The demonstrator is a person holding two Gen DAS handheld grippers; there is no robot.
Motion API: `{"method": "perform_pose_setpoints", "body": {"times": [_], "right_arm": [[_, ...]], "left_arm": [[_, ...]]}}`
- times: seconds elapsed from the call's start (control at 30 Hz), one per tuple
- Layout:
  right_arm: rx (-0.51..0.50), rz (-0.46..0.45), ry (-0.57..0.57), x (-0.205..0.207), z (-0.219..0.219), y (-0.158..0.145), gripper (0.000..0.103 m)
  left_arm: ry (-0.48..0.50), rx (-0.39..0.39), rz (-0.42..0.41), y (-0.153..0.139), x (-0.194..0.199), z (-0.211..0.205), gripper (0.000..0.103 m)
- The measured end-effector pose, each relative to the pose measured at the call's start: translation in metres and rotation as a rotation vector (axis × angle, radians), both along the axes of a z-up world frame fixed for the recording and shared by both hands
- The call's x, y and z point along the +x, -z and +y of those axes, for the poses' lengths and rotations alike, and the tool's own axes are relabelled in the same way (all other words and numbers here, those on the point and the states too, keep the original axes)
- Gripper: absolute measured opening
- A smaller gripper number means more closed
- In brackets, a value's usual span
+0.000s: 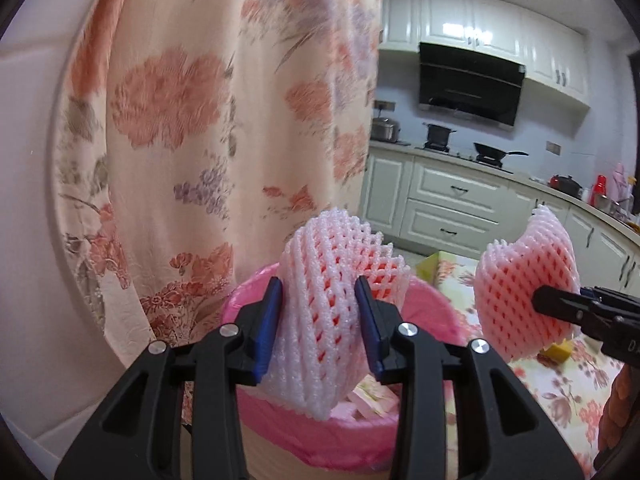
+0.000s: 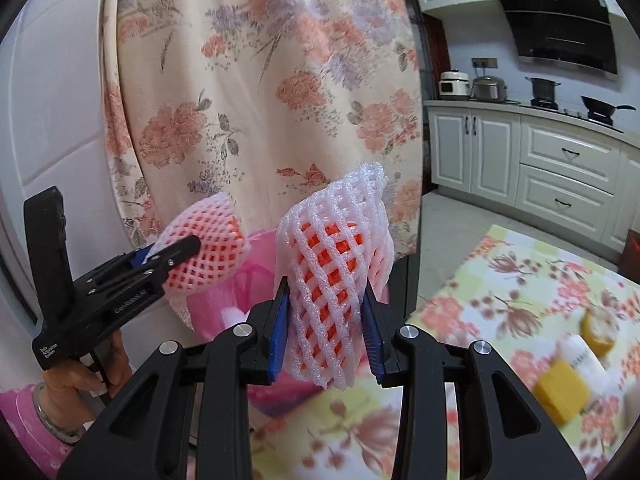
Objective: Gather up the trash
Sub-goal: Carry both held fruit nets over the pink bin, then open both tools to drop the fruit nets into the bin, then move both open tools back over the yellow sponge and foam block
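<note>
Cream kitchen cabinets [image 1: 452,196] and a black range hood [image 1: 470,84] fill the background, with pots set on the counter below the hood. A large floral curtain [image 1: 208,120] is hung in front, taking up most of the left side of both views. A table covered with a floral tablecloth [image 2: 500,280] is seen lower right, with yellow sponges [image 2: 562,390] lying on it, blurred. Just beside the table edge and below the curtain, a bin lined with a pink bag [image 1: 280,436] is placed; pale scraps are seen inside it.

The left gripper [image 1: 318,320] is held above the bin's opening, its blue pads pressed narrowly against a white foam fruit net [image 1: 320,312], which is squeezed between them and hangs over the bag. The right gripper [image 2: 326,328] is likewise closed narrowly on a second foam fruit net [image 2: 334,280], orange showing through its mesh; it is held near the bin's rim, over the table edge. A hand [image 2: 80,376] with a pink sleeve and a bracelet is seen gripping the left gripper's handle.
</note>
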State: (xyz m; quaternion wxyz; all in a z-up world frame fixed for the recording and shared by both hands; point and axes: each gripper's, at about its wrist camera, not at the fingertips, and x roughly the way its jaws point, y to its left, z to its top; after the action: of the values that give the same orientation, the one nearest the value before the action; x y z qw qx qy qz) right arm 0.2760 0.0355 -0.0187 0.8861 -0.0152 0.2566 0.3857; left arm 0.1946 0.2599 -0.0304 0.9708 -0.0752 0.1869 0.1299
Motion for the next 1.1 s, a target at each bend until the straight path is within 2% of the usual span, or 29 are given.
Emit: {"method": "perform_pose_setpoints", "body": {"times": [0.13, 0.17, 0.2, 0.27, 0.33, 0.4, 0.57, 0.7, 0.77, 0.87, 1.0, 1.1], "right_arm": [[-0.046, 0.01, -0.025, 0.011, 0.032, 0.009, 0.037], [-0.064, 0.026, -0.036, 0.015, 0.04, 0.015, 0.038], [-0.077, 0.032, -0.037, 0.016, 0.044, 0.018, 0.045], [-0.099, 0.034, -0.046, 0.017, 0.051, 0.026, 0.051], [-0.094, 0.039, -0.054, 0.015, 0.051, 0.031, 0.065], [-0.082, 0.039, -0.054, 0.013, 0.05, 0.034, 0.071], [-0.06, 0.044, -0.048, 0.008, 0.042, 0.034, 0.071], [-0.032, 0.018, -0.038, -0.009, 0.018, 0.029, 0.071], [-0.032, -0.003, -0.02, -0.02, 0.002, 0.028, 0.071], [-0.023, -0.018, 0.018, -0.035, -0.028, 0.031, 0.075], [-0.029, -0.013, 0.095, -0.042, -0.069, 0.037, 0.077], [-0.039, -0.013, 0.192, -0.045, -0.107, 0.042, 0.077]], "left_arm": [[-0.013, -0.026, 0.035, 0.008, 0.019, 0.017, 0.043], [-0.017, -0.032, 0.045, 0.01, 0.023, 0.02, 0.049], [-0.026, -0.033, 0.048, 0.012, 0.024, 0.022, 0.053], [-0.046, -0.036, 0.045, 0.013, 0.023, 0.027, 0.055], [-0.062, -0.042, 0.037, 0.013, 0.019, 0.033, 0.061], [-0.069, -0.038, 0.029, 0.013, 0.014, 0.035, 0.066], [-0.087, -0.023, 0.019, 0.008, 0.0, 0.034, 0.07], [-0.093, -0.011, -0.002, 0.004, -0.016, 0.023, 0.081], [-0.091, -0.003, -0.001, 0.003, -0.023, 0.013, 0.091], [-0.068, -0.017, -0.006, 0.005, -0.031, -0.007, 0.097], [-0.003, -0.037, 0.005, 0.01, -0.03, -0.04, 0.098], [0.06, -0.024, 0.007, 0.012, -0.025, -0.078, 0.098]]}}
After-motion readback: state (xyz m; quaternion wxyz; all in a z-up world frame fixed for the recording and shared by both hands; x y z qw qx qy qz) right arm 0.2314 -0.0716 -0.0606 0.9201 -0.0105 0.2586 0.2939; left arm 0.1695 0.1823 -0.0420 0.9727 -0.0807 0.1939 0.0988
